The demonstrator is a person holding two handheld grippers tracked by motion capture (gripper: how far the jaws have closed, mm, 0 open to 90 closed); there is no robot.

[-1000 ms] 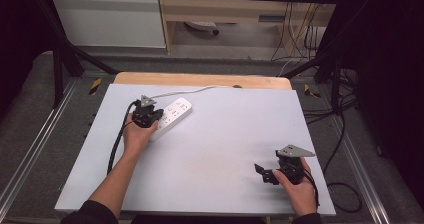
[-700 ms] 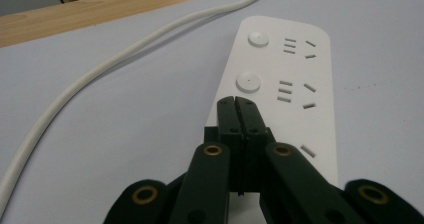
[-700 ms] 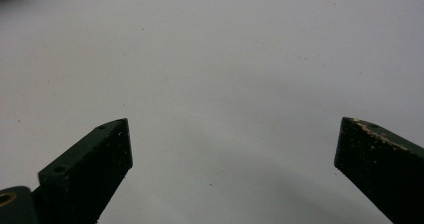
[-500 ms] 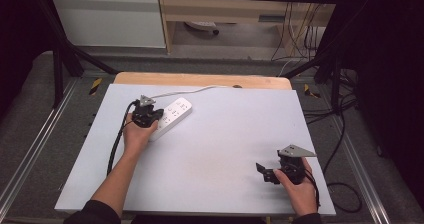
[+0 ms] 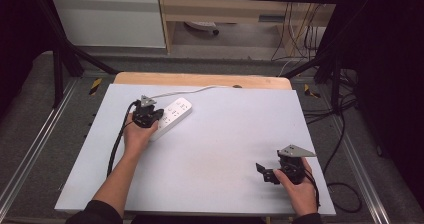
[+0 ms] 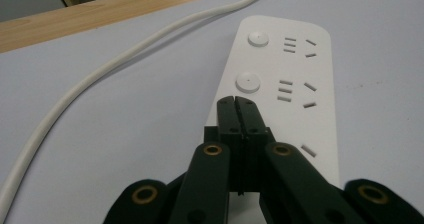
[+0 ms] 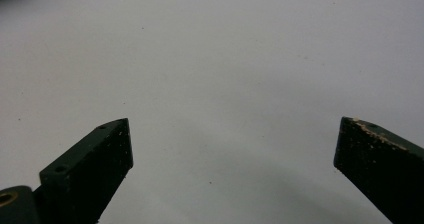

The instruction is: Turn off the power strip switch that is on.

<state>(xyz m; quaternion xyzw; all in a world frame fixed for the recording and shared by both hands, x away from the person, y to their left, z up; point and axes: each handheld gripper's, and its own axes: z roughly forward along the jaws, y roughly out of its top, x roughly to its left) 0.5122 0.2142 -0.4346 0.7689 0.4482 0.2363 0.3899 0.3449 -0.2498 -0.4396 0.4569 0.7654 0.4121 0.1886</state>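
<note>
My left gripper (image 6: 235, 101) has its jaws pressed together, tips over the one white power strip (image 5: 172, 117) at the table (image 5: 225, 134)'s far left (possibly touching it). The strip's long axis runs diagonally toward the far edge, with its cord (image 6: 100, 74). My right gripper (image 5: 265, 173), spread wide, sits near-right amid bare table.

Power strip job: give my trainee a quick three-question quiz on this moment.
1. True or false: the left claw is shut, its tips over the power strip.
2. The right claw is: A) shut on the cord, B) open over the bare table, C) pressing a button.
3. What colour is the power strip's cord?

Key: 1 true; 2 B; 3 white.
</note>
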